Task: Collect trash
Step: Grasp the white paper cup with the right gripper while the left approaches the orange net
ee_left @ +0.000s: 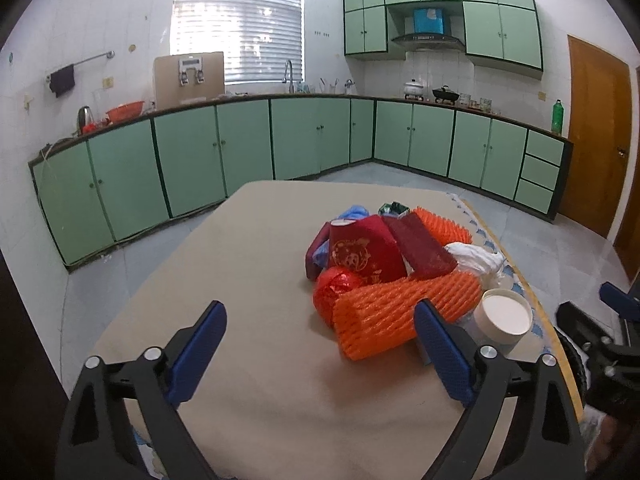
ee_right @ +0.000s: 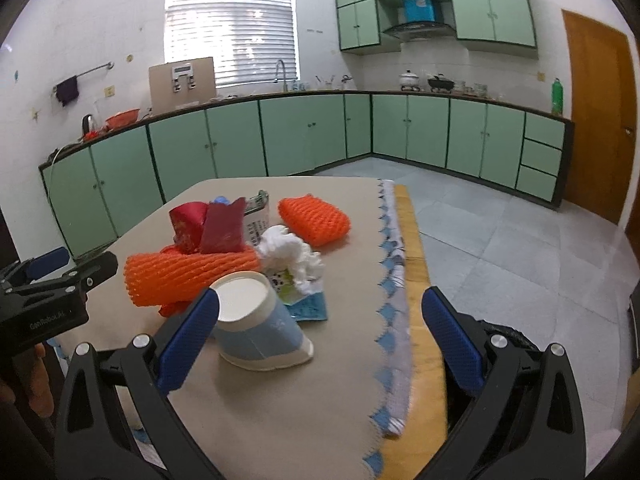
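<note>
A pile of trash lies on the beige table [ee_left: 240, 280]. It holds an orange foam net [ee_left: 400, 312], a second orange net [ee_right: 314, 218], red packets [ee_left: 366, 254], a red foil ball [ee_left: 334, 286], crumpled white tissue [ee_right: 290, 254] and an upturned paper cup [ee_right: 256, 326]. My left gripper [ee_left: 320, 336] is open and empty, just before the near orange net. My right gripper [ee_right: 320, 332] is open and empty, its left finger beside the cup. The cup also shows in the left wrist view [ee_left: 504, 316].
The table's right edge [ee_right: 420, 280] has a blue-trimmed cloth border, with grey floor [ee_right: 520, 248] beyond. Green cabinets [ee_left: 240, 148] line the far walls, and a wooden door [ee_left: 596, 136] stands at the right. The other gripper shows at each view's side.
</note>
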The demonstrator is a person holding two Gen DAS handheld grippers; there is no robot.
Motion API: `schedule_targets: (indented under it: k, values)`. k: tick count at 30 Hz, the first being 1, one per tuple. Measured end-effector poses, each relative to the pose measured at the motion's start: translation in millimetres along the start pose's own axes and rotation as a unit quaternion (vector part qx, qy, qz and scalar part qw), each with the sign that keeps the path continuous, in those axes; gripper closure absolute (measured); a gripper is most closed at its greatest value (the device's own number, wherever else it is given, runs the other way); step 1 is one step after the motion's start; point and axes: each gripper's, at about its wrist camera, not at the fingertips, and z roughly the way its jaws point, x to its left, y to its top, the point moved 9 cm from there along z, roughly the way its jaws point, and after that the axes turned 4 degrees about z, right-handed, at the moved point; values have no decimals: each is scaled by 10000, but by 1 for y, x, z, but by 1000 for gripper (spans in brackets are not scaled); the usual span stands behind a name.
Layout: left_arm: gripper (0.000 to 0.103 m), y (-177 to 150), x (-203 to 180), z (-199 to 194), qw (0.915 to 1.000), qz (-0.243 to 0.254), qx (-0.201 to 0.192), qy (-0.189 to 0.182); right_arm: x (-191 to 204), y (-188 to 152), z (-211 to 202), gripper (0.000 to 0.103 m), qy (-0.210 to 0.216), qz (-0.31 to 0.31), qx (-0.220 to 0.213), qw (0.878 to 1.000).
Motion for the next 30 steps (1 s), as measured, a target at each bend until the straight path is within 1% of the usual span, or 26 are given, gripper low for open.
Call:
schedule_targets:
  k: [5, 8, 10, 13, 15, 19, 22, 24, 28, 29, 30]
  values:
    - [12, -5, 8, 4, 10000, -24, 70, 44, 13, -8, 14, 5, 179, -101, 185, 9996]
    - [13, -9, 12, 7, 9998, -96, 150, 49, 19, -11, 18, 5, 247, -214, 206, 9993]
    - [14, -11, 13, 10, 9997, -124, 198, 32, 24, -13, 22, 7, 308, -291, 249, 9988]
    - [14, -13, 14, 12, 9997, -103, 216, 29, 29, -16, 30, 14, 375, -343, 343, 9981]
    - [14, -14, 15, 14, 9997, -102, 226, 41, 33, -19, 37, 22, 423, -361, 423, 9976]
    - [16, -17, 17, 16, 9995, -127, 274, 12, 34, -23, 44, 27, 504, -353, 507, 9968]
    - [17, -18, 15, 18, 9994, -113, 317, -36, 38, -24, 46, 35, 635, -403, 540, 9957]
    - [18, -19, 14, 19, 9993, -109, 338, -72, 42, -26, 49, 44, 749, -442, 592, 9944]
    - [18, -19, 10, 19, 9991, -105, 362, -170, 45, -26, 51, 45, 837, -464, 576, 9937]
    - [18, -19, 9, 19, 9991, -97, 361, -183, 46, -26, 50, 43, 899, -457, 584, 9932]
    - [18, -19, 8, 20, 9991, -81, 367, -184, 45, -26, 52, 39, 876, -462, 587, 9933]
